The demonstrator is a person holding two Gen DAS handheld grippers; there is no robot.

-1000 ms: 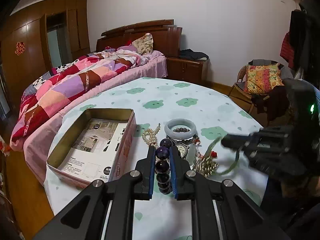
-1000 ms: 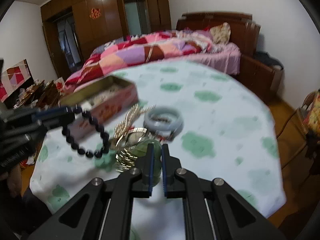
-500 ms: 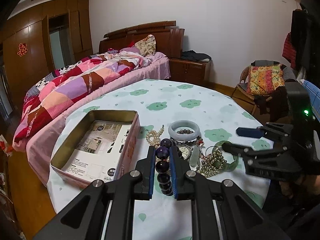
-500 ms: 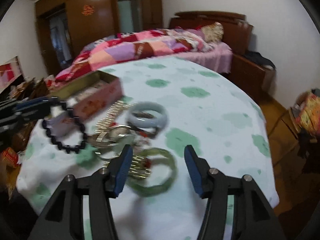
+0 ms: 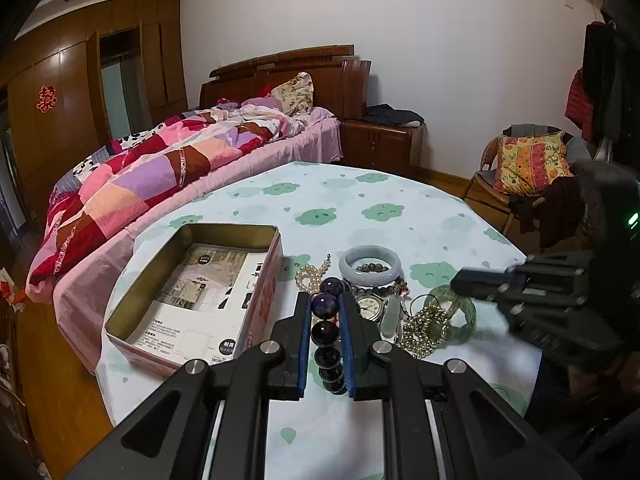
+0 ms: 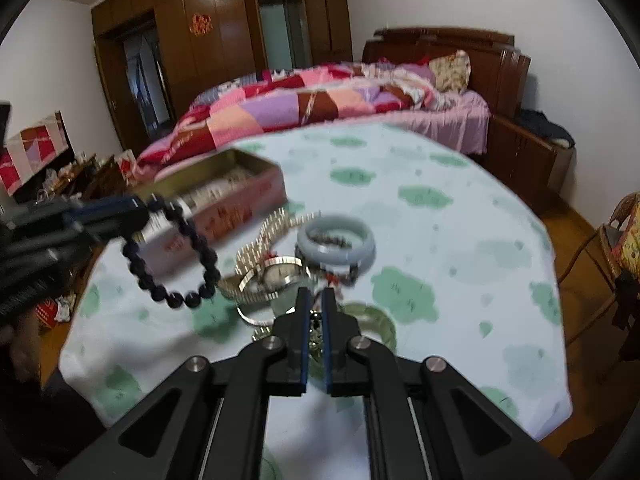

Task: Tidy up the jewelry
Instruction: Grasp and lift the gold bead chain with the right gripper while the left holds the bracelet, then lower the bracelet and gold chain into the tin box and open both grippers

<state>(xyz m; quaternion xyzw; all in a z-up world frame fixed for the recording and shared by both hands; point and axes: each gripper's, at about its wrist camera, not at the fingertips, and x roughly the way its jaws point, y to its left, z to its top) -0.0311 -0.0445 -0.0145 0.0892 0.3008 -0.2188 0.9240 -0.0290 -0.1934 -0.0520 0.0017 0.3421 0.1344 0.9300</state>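
Dim, even indoor light fills both fisheye views, whose corners fall off to black and whose walls bow at the edges. The left wrist view is sharp, apart from the smeared right gripper [image 5: 456,280] at right of frame. The right wrist view is motion-blurred throughout, softening the tin box [image 6: 224,200] left of centre.
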